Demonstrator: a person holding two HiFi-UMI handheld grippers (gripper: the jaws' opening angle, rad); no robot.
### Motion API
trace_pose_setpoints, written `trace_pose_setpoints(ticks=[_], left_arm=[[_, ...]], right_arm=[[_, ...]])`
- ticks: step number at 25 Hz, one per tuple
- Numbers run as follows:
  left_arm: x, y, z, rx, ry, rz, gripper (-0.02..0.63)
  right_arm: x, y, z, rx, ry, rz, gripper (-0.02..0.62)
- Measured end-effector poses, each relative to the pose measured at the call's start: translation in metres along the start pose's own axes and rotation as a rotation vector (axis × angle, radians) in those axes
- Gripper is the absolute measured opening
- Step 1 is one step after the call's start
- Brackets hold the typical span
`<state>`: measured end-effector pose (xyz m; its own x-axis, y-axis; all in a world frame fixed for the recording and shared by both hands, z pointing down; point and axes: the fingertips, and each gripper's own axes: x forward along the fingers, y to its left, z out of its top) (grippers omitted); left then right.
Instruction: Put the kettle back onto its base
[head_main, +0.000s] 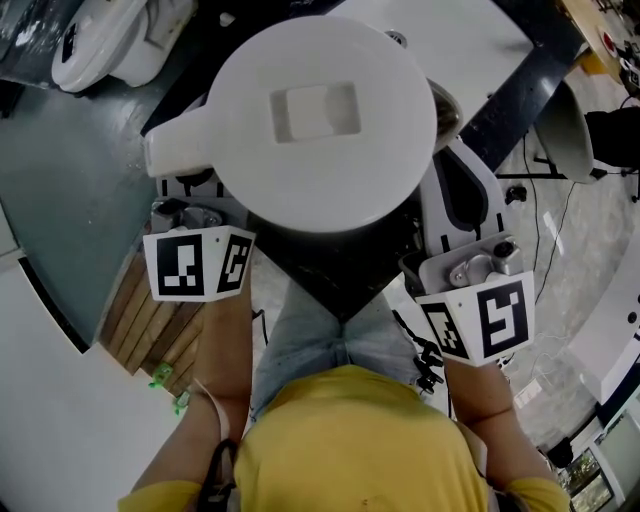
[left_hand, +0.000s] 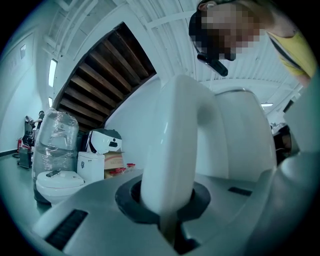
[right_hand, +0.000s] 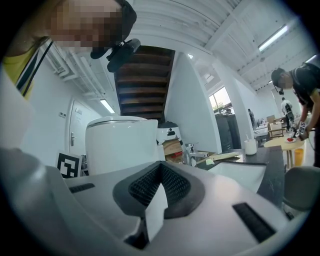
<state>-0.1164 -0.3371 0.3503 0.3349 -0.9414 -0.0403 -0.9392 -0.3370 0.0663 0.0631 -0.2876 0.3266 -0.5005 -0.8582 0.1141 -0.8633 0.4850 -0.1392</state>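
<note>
The white kettle (head_main: 315, 120) fills the middle of the head view, seen from above with its flat lid up. Its handle (head_main: 175, 150) sticks out to the left. My left gripper (head_main: 185, 195) is shut on that handle. In the left gripper view the handle (left_hand: 175, 145) rises upright from between the jaws, with the kettle body (left_hand: 240, 135) behind it. My right gripper (head_main: 455, 190) is level beside the kettle's right side and apart from it, jaws shut (right_hand: 157, 200) with nothing held. From there the kettle (right_hand: 122, 145) stands just ahead. No kettle base shows in any view.
A dark counter (head_main: 340, 270) lies under the kettle, and a white sink (head_main: 470, 40) is at the far right. White appliances (head_main: 100, 40) stand at the far left. Wooden slats (head_main: 150, 320) lie low on the left. A person (right_hand: 300, 95) bends over a table far right.
</note>
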Motion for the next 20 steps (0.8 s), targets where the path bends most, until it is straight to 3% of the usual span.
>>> trace_pose_setpoints(ticks=[20], left_arm=[[0.0001, -0.005, -0.0035, 0.032, 0.018, 0.029, 0.029]], right_arm=[[-0.0026, -0.0053, -0.0019, 0.011, -0.001, -0.019, 0.015]])
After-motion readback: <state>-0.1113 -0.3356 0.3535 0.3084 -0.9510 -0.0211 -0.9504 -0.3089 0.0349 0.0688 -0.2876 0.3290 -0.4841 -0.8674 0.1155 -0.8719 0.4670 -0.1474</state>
